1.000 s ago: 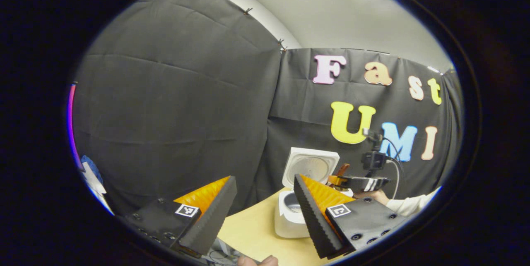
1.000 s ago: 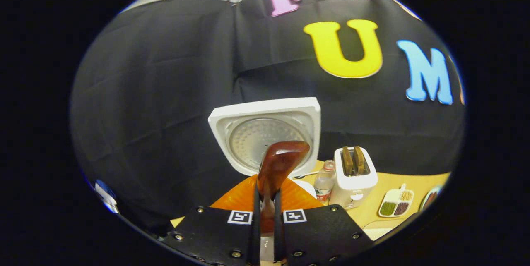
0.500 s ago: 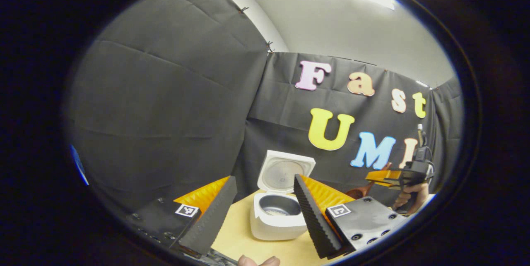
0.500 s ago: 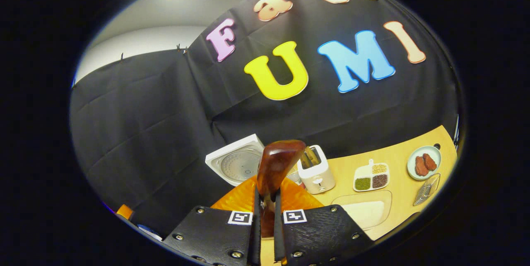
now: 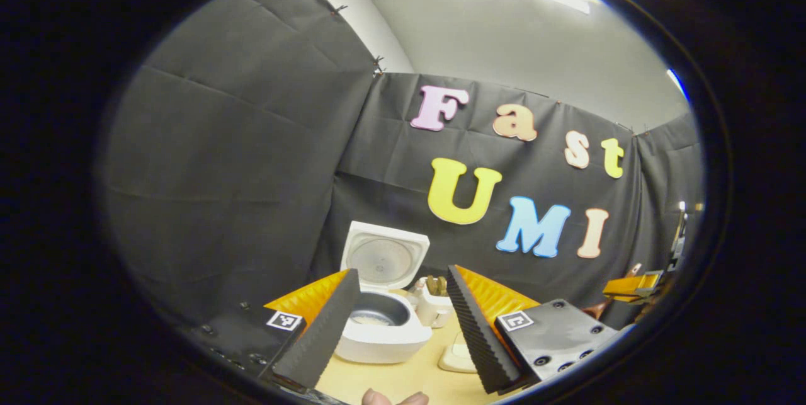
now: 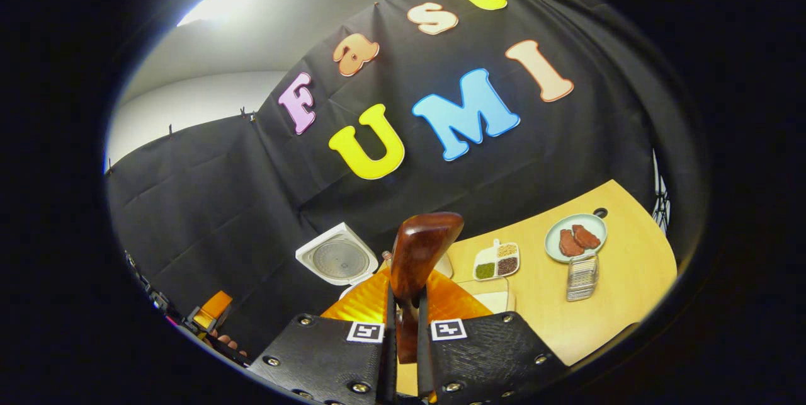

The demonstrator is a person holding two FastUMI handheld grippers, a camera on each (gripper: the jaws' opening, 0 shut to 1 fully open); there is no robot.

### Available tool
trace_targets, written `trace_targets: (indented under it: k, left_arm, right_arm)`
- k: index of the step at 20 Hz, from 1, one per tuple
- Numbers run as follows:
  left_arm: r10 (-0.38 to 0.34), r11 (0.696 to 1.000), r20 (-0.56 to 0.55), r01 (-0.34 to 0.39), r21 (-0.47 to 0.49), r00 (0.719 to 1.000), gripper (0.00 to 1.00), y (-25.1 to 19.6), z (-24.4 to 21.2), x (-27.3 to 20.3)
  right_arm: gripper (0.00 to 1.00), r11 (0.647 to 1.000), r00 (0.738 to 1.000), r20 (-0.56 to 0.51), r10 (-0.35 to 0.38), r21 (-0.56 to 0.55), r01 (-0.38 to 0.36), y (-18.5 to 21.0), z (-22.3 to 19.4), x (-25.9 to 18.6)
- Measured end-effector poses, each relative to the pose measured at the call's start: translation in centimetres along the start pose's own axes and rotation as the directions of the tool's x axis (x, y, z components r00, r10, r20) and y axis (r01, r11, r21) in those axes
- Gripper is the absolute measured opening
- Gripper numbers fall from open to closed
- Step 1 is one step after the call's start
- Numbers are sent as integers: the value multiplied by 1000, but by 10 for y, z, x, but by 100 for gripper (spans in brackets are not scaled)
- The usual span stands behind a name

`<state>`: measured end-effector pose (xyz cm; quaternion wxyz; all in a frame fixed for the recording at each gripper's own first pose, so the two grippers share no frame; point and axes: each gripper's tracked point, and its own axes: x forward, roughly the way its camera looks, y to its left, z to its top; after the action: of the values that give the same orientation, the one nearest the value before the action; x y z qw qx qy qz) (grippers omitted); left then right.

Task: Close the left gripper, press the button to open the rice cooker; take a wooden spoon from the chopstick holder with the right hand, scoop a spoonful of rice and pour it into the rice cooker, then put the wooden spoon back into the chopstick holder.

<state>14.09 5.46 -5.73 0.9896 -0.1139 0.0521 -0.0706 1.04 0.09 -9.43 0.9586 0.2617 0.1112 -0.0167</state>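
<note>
- Two grippers are at work over a wooden desk point(image 6: 604, 304).
- Right gripper point(image 6: 403, 329): its fingers are clamped on the handle of the wooden spoon point(image 6: 419, 254), whose bowl stands up above the fingertips in the right gripper view.
- Left gripper point(image 5: 403, 323): its fingers stand apart with nothing between them, pointing toward the cooker point(image 5: 381, 323).
- Cooker: it sits near the desk's back edge with its lid point(image 5: 384, 260) swung up; in the left gripper view a little rice point(image 5: 370, 320) lies in the inner pot.
- Toaster point(image 5: 434, 301): just beside the cooker, along the back edge.
- Farther along the desk in the right gripper view: a divided dish of grains point(image 6: 496, 261), a clear tray of rice point(image 6: 488, 295), a plate with two brown pieces point(image 6: 576, 238) and a metal rack point(image 6: 581, 276) just in front of the plate.
- I cannot tell where the chopstick holder is.
- At the right edge of the left gripper view, the right gripper shows far off with the spoon.
</note>
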Motion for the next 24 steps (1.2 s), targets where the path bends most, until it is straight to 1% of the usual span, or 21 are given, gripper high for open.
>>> trace_targets:
  k: [2, 4, 6, 7, 9, 10, 12, 13, 15, 16, 17, 18, 19, 20, 21, 23, 24]
  left_arm:
    - [-24, 1000, -1, 24, -12, 1000, 93, -11, 7, 25]
    - [-25, 1000, 0, 25, -14, 1000, 93, -12, 18, 66]
    - [-33, 999, -6, 33, 4, 999, 93, -10, 22, 120]
    - [-29, 999, -17, 30, 13, 999, 93, -5, 19, 149]
    - [-29, 1000, -65, 29, 6, 997, 93, 2, 4, 207]
    - [-23, 1000, -73, 23, -2, 997, 93, 6, 1, 235]
    - [17, 1000, -73, -17, 7, 997, 100, 22, -4, 289]
    - [31, 1000, -93, -31, 3, 995, 92, 27, -11, 314]
    - [48, 999, -137, -51, -19, 989, 93, 32, -29, 360]
    - [58, 998, -158, -63, -24, 986, 96, 37, -37, 382]
    - [76, 997, -174, -80, -14, 982, 97, 43, -45, 404]
    - [98, 995, -194, -99, 9, 976, 92, 50, -54, 424]
    - [120, 993, -209, -115, 34, 971, 92, 58, -63, 442]
    - [142, 989, -219, -131, 64, 965, 97, 67, -68, 455]
    - [158, 984, -203, -137, 113, 966, 97, 74, -67, 468]
    - [205, 964, -231, -155, 217, 951, 97, 80, -79, 476]
    - [216, 952, -239, -150, 267, 947, 96, 78, -84, 475]
  right_arm:
    - [13, 1000, 1000, -8, -8, 9, 8, -15, -6, -18]
    - [13, 998, 999, -20, -47, 35, 47, -33, -14, -29]
    - [13, 996, 997, -4, -74, 51, 74, -40, -14, -33]
    - [13, 993, 995, -2, -103, 52, 103, -47, -14, -33]
    - [13, 988, 989, 13, -147, 50, 146, -55, -13, -34]
    - [13, 985, 986, 18, -168, 53, 166, -60, -13, -32]
    - [13, 975, 976, 23, -216, 56, 214, -68, -14, -30]
    - [13, 970, 971, 20, -238, 59, 237, -70, -15, -30]
    - [13, 960, 962, 16, -274, 61, 272, -74, -17, -28]
    - [13, 956, 957, 10, -290, 56, 289, -77, -19, -27]
    - [13, 951, 952, 7, -305, 49, 304, -79, -20, -27]
    - [13, 948, 949, 6, -316, 46, 315, -80, -20, -25]
    - [13, 945, 945, 8, -326, 43, 325, -80, -18, -25]
    - [13, 942, 942, 14, -335, 42, 334, -82, -15, -23]
    - [13, 938, 938, 16, -345, 37, 344, -84, -13, -23]
    - [13, 932, 932, 21, -363, 31, 362, -89, -13, -24]
    - [13, 929, 929, 20, -370, 30, 369, -91, -13, -24]
